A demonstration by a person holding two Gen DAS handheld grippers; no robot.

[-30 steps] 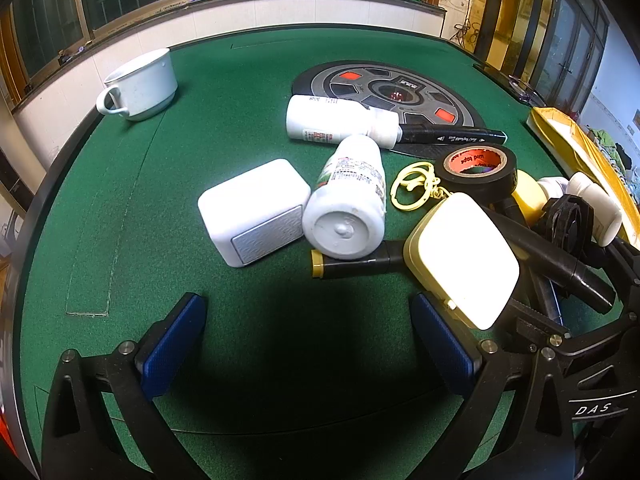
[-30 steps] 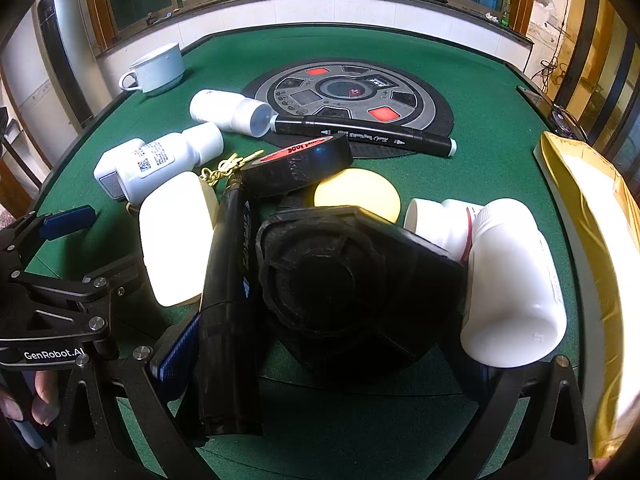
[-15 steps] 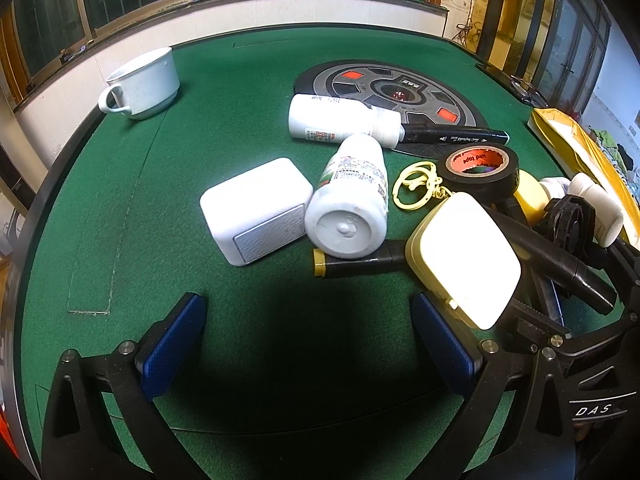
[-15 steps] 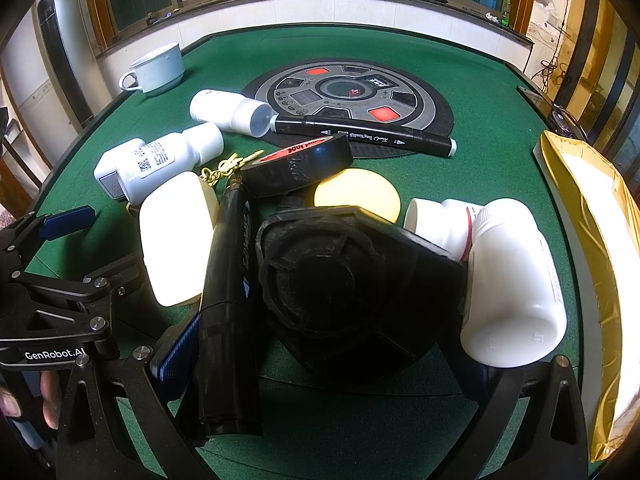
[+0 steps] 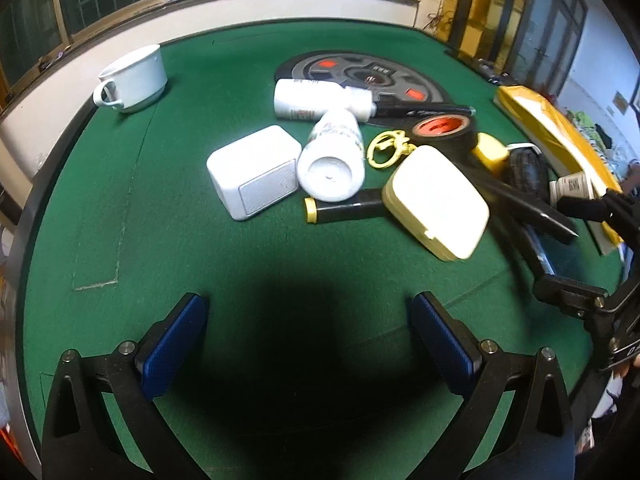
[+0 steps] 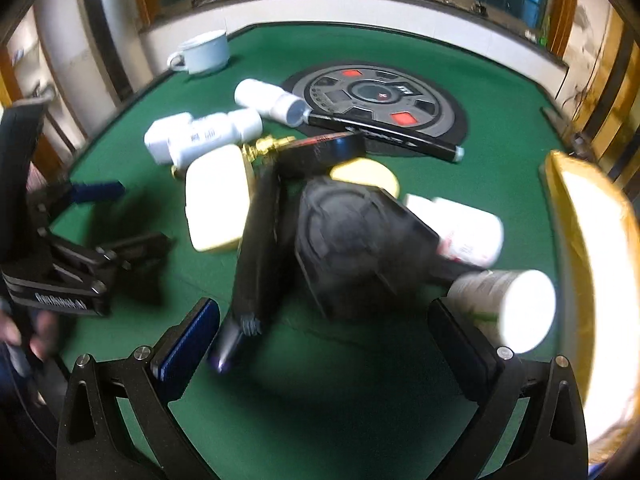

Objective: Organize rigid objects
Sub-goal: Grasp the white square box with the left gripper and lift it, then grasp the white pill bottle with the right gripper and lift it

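A pile of rigid objects lies on the green felt table [image 5: 120,208]. In the left wrist view a white box [image 5: 254,178], a white bottle [image 5: 332,160], a cream case [image 5: 436,200] and a black-and-yellow marker [image 5: 344,210] lie ahead of my left gripper [image 5: 310,340], which is open and holds nothing. My right gripper [image 6: 326,340] is open too, just short of a black round object [image 6: 352,240] and a long black tool [image 6: 260,248]. A white bottle [image 6: 508,308] lies by its right finger.
A white mug [image 5: 132,78] stands far left. A round black-and-grey mat [image 5: 368,80] lies at the back, with a second bottle [image 5: 320,100], a tape roll [image 5: 444,130] and a yellow key ring [image 5: 386,148] nearby. A gold envelope [image 6: 592,260] lies along the right edge.
Both grippers have drawn back from the pile and stayed open. The cream case no longer sits beside my left gripper's right finger. The right wrist view is now blurred by motion.
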